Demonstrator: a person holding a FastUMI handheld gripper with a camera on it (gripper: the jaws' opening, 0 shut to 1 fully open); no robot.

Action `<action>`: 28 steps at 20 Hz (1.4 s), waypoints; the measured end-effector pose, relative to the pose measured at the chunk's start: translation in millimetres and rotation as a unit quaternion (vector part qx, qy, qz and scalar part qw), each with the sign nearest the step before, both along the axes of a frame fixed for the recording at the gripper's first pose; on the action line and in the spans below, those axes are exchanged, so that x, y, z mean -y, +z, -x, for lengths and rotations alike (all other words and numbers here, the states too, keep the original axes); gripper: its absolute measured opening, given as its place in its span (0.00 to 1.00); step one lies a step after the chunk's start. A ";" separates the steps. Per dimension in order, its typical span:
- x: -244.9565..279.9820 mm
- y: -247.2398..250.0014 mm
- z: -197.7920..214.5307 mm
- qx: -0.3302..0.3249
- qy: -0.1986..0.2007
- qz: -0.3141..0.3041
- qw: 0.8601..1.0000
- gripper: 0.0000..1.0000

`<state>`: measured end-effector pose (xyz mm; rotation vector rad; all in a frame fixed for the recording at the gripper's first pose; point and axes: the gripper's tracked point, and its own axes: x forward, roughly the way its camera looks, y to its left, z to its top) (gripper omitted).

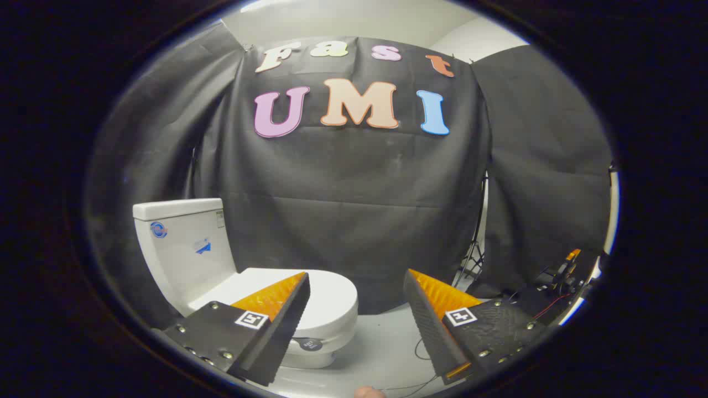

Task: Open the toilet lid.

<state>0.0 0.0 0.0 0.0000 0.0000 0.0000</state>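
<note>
A white toilet stands below and to the left, its lid lying flat and closed over the bowl. Its tank rises behind the lid, against the dark cloth wall. My gripper hovers above the toilet with its fingers spread wide and nothing between them. The left finger overlaps the lid in the picture and hides part of it; I cannot tell whether it touches. The right finger is over the pale floor, to the right of the bowl.
A pale floor runs to the right of the toilet, with thin cables on it. A tripod leg stands by the gap in the cloth wall. Some equipment with wires sits at the far right.
</note>
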 end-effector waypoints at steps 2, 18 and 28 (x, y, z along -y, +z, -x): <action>-1.7 -2.9 -3.1 -0.003 -0.003 0.002 1.000 1.00; -20.2 -36.8 -31.4 -0.038 0.004 -0.031 0.999 1.00; -20.2 -109.2 -63.7 -0.129 -0.002 -0.100 0.987 1.00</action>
